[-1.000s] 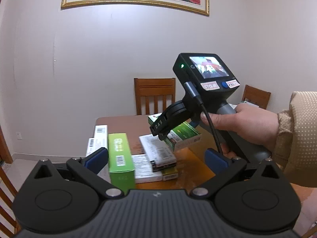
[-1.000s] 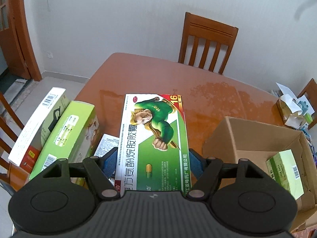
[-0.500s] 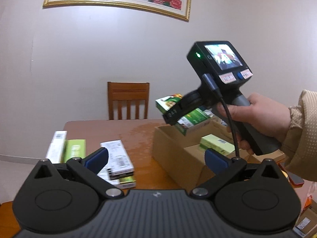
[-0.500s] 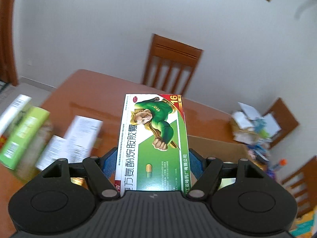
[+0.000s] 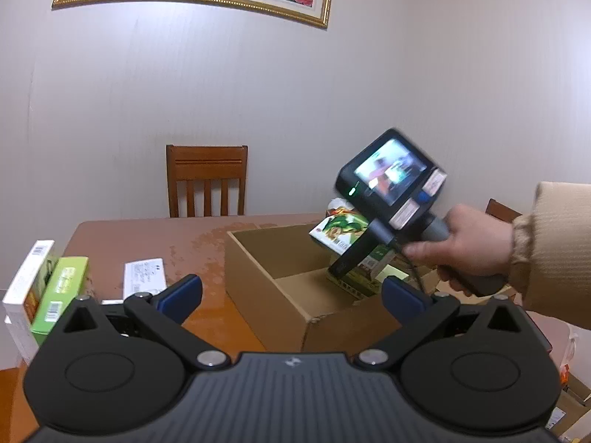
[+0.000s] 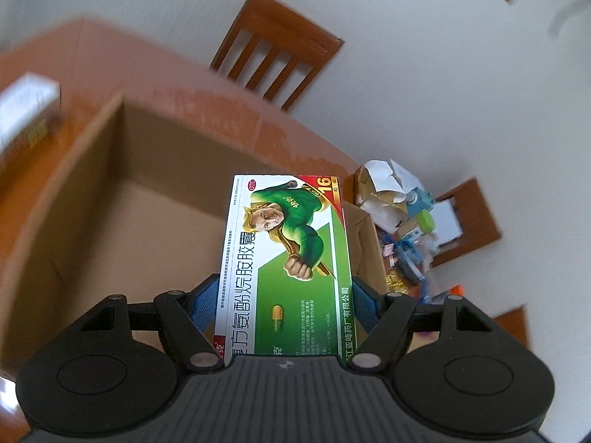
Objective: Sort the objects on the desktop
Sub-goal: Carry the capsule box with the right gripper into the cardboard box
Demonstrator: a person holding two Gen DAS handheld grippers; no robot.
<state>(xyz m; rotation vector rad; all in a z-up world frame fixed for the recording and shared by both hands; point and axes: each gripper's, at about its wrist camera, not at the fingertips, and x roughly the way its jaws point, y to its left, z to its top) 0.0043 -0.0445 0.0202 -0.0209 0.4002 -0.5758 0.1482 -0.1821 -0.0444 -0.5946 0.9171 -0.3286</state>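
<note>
A green and white medicine box (image 6: 291,251) with a cartoon figure sits between the blue pads of my right gripper (image 6: 284,302), which is shut on it. It hangs tilted downward over the right part of an open cardboard box (image 6: 74,192). From the left wrist view, a hand holds that right gripper (image 5: 351,258) with the medicine box (image 5: 340,229) above the cardboard box (image 5: 266,269). A pale green pack (image 5: 395,271) lies inside the box, partly hidden. My left gripper (image 5: 291,291) stands open and empty, near the box's front corner.
On the brown table (image 5: 147,236) at the left stand a white box (image 5: 26,288) and a green box (image 5: 59,291), with a flat white pack (image 5: 144,273) beside them. A wooden chair (image 5: 207,181) is behind the table. Cluttered items (image 6: 402,214) lie beyond the box's right side.
The right gripper carried the medicine box from above the pile rightward over the cardboard box and tipped downward. The left gripper swung right, so the cardboard box now fills its view.
</note>
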